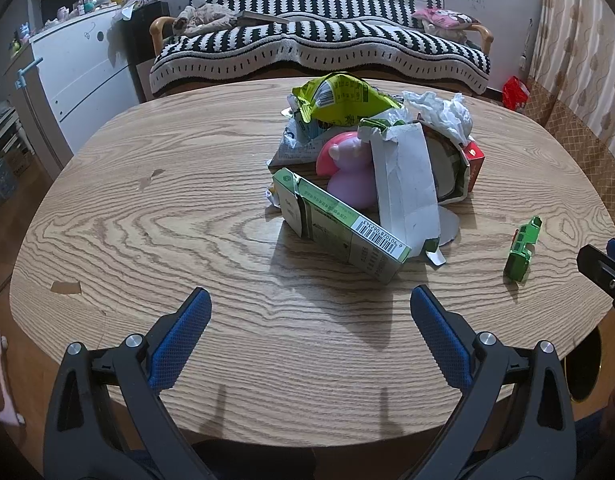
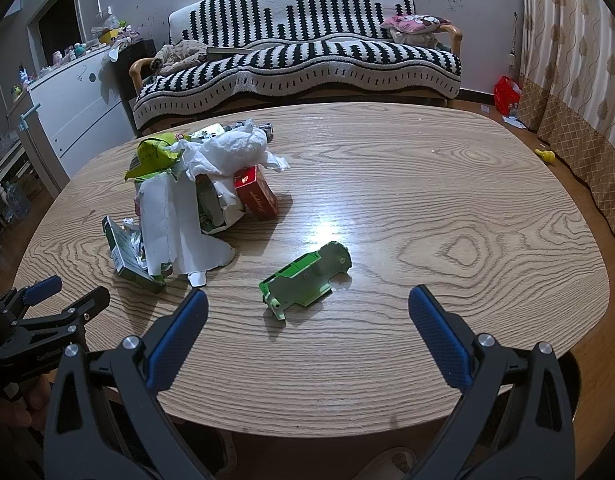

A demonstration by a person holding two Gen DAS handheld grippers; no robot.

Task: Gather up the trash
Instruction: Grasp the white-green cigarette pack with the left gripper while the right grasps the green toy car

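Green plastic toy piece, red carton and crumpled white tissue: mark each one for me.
Green plastic toy piece point(image 2: 307, 278): right wrist view, on its flat middle panel.
Red carton point(image 2: 256, 195): right wrist view, on its front face.
Crumpled white tissue point(image 2: 231, 148): right wrist view, on the main wad atop the pile.

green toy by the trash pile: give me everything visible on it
The green toy looks like a moulded plastic vehicle shell, bright green with paler panels, small holes and a rounded end. It lies tipped over on the wooden table, alone, right of the trash pile and clear of it. Nothing but the table touches it. It lies ahead of the open right claw, nearer its left finger.
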